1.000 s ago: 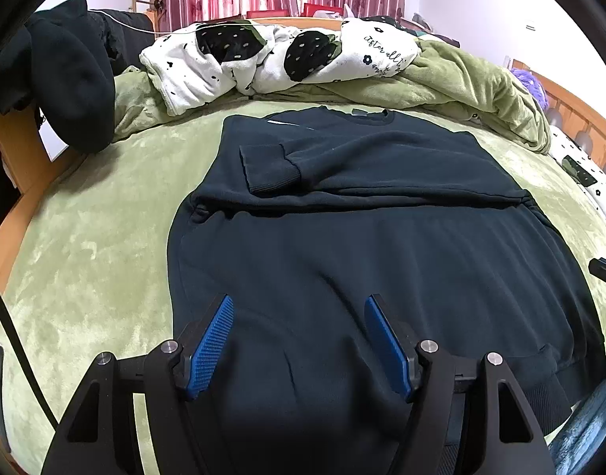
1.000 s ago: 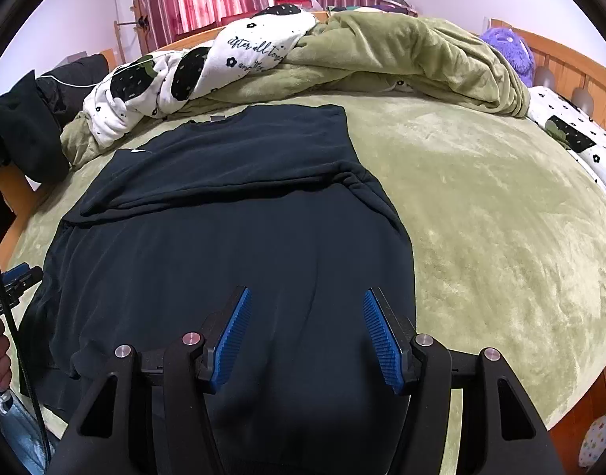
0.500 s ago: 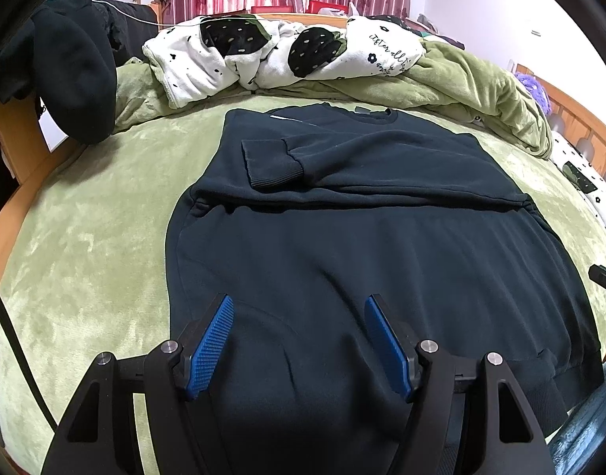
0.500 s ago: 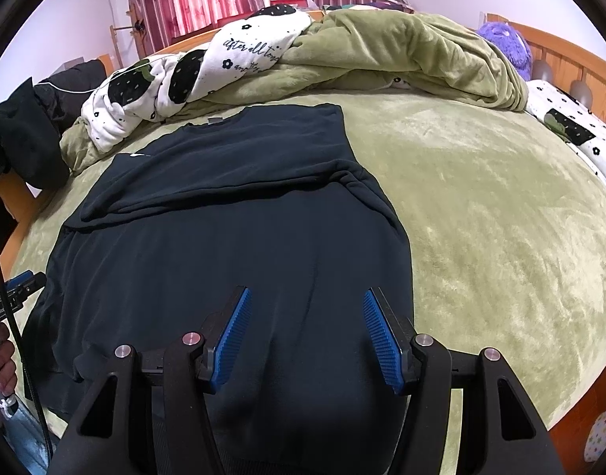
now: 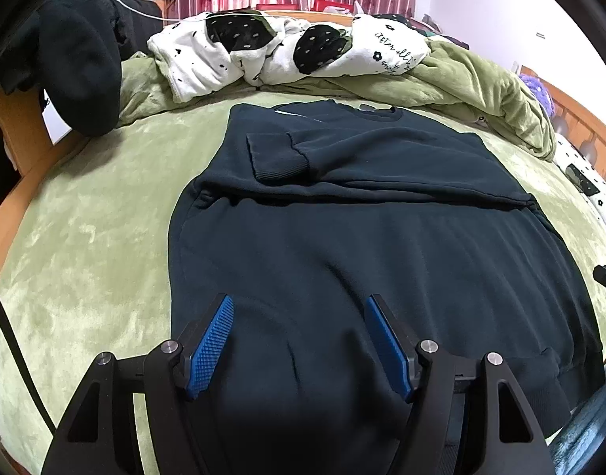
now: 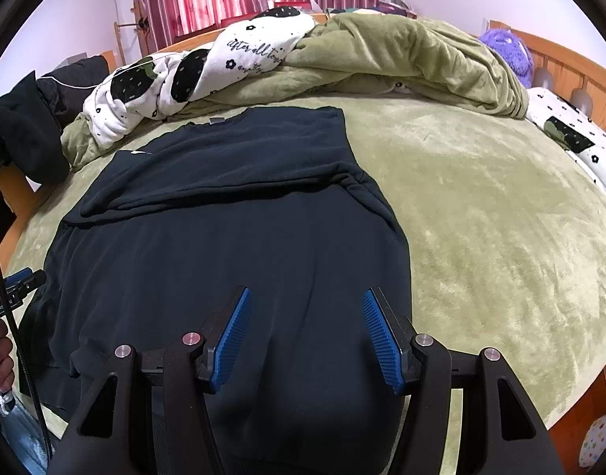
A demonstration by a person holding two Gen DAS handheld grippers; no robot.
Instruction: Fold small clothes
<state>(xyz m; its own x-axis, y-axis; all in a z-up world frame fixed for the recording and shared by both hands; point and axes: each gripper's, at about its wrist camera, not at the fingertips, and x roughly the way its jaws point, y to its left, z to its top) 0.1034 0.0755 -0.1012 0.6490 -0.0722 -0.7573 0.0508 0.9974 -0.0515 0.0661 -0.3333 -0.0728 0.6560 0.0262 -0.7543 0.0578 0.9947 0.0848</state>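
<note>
Covering the whole field, a green bed cover (image 5: 89, 261), with a dark sweatshirt (image 5: 342, 237) spread flat across its middle.

Lying collar-far and hem-near, sleeves folded inward across the chest — one ribbed cuff (image 5: 279, 158) resting on top. Bunched beyond the collar: a green blanket (image 6: 401, 51) and a white spotted quilt (image 5: 263, 55). Hovering over the near hem, left gripper (image 5: 299, 340) and right gripper (image 6: 306, 336) — blue pads spread wide, grasping nothing.
</note>
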